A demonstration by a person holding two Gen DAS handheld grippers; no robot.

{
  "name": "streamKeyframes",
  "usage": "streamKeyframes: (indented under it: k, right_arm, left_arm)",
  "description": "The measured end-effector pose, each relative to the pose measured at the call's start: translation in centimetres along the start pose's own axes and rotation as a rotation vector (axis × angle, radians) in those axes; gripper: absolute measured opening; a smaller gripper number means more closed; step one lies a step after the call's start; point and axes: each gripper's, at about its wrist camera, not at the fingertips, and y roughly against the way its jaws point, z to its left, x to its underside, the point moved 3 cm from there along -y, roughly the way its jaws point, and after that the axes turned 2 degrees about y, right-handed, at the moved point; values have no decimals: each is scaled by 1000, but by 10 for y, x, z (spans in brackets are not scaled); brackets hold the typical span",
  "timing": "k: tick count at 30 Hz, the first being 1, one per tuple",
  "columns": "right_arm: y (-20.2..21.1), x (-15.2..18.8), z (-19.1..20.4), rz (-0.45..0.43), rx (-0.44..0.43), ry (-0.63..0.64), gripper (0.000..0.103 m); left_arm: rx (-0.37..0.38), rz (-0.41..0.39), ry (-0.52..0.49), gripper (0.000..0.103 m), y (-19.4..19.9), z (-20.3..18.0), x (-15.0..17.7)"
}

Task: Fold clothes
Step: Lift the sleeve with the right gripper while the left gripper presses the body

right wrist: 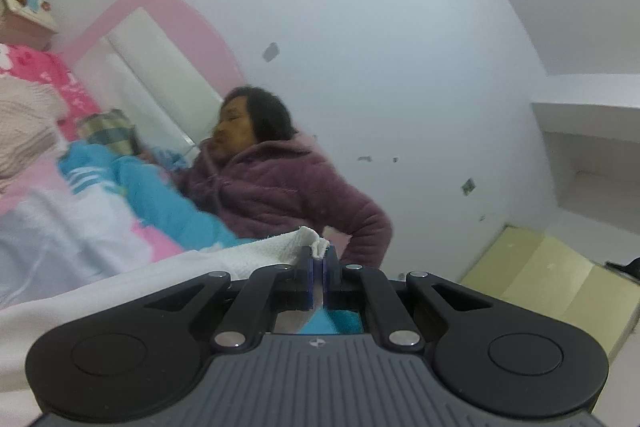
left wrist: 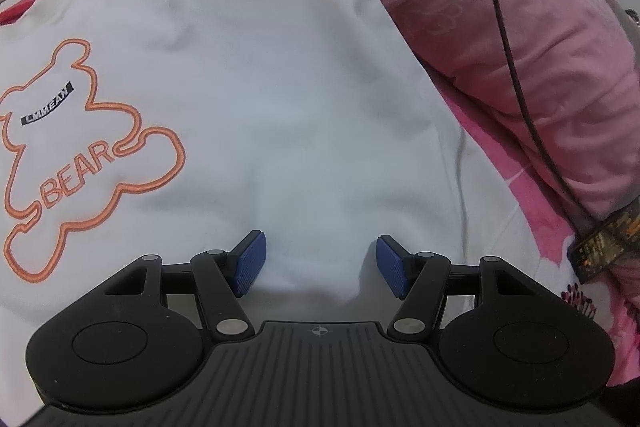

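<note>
Pink bedding [left wrist: 500, 39] under white sweatshirt [left wrist: 260, 87]

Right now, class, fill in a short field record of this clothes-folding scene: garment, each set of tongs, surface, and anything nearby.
garment: white fleece sweatshirt with an orange embroidered bear outline, spread flat
left tongs: open, over the sweatshirt, gripping nothing
right tongs: shut on a white fabric edge, lifted
surface: pink floral bedsheet
nearby: pink quilted duvet; black cable; person in a purple fleece robe
</note>
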Motion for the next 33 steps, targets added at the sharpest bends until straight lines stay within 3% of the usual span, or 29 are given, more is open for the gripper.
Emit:
streamKeyframes:
  k: [7,12,16,20,26,28,30,33]
  right_arm:
    - [-34,-24,-17,-10,29,-36,4]
    - [-46,-59,-25,-85,47,-57,4]
    - [-45,-66,-44,-131,96,-54,4]
    - [-65,-35,-77,-18,150,-135,4]
    - [-91,51,-97,233,156,-320,4]
    - [-81,66,-105,209,99,-448,5]
    - [-57,73,-121,103,12,-606,5]
    - [-24,86,-142,22,-34,-654,5]
  left_arm:
    - [20,-2,14,62,5,3,5]
    - [30,-6,18,62,8,4,9]
    - [43,-8,31,62,10,5,11]
    - [60,-6,37,62,12,7,13]
    - [74,-7,36,62,16,4,17]
    - [76,-8,32,62,21,-2,16]
    - [81,-11,36,62,24,-5,18]
    - [87,-15,42,62,27,-8,20]
